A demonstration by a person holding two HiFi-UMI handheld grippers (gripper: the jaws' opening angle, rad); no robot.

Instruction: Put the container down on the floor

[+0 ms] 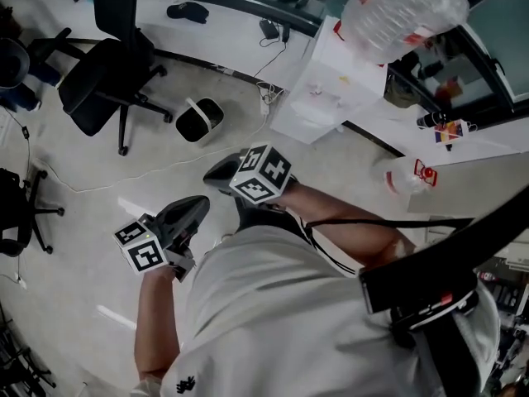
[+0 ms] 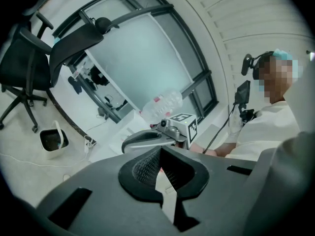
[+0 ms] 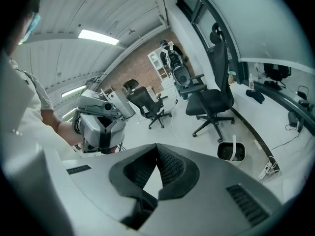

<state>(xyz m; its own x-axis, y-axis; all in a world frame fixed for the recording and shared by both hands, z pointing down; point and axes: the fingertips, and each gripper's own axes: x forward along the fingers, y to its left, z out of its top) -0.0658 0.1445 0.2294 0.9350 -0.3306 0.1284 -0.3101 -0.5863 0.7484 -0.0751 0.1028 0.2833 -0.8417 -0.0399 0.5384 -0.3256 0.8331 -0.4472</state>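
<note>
The container (image 1: 201, 120) is a small white bin with a dark inside and a white handle. It stands upright on the pale floor, beside the curved desk's edge, and shows too in the left gripper view (image 2: 53, 142) and the right gripper view (image 3: 231, 151). Both grippers are held in the air in front of the person's body, well short of the bin. My left gripper (image 1: 192, 208) is shut with nothing between its jaws (image 2: 161, 151). My right gripper (image 1: 220, 170) is likewise shut and holds nothing (image 3: 156, 149). Each gripper sees the other: the right gripper (image 2: 147, 139) and the left gripper (image 3: 101, 127).
A black office chair (image 1: 107, 81) stands on the floor left of the bin, and another chair (image 1: 21, 209) is at the left edge. A curved white desk (image 1: 240, 23) runs behind, with cables (image 1: 266, 98) hanging off it. A big clear water bottle (image 1: 405, 7) looms at upper right.
</note>
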